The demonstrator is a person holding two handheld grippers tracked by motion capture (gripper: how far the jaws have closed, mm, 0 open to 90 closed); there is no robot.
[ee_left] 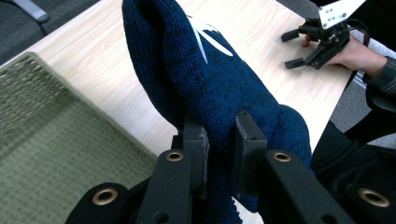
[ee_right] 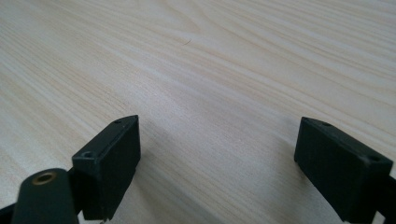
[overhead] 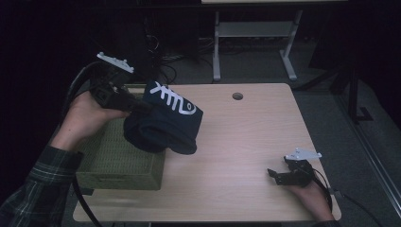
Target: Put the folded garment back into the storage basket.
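Note:
A dark blue knitted cap (overhead: 163, 123) with a white fishbone design hangs in the air over the right edge of a green woven basket (overhead: 118, 161). My left gripper (overhead: 142, 107) is shut on the cap's fabric from the left; in the left gripper view the blue knit (ee_left: 210, 79) is pinched between the two black jaws of the left gripper (ee_left: 220, 154). My right gripper (overhead: 275, 175) rests on the table near the front right corner, open. In the right gripper view the right gripper (ee_right: 219, 163) has its jaws wide apart over bare wood.
The light wooden table (overhead: 246, 142) has a round cable hole (overhead: 237, 96) near its far edge. The basket (ee_left: 51, 154) stands at the table's left side. Behind the table, a white desk frame (overhead: 255, 33) stands on the dark floor.

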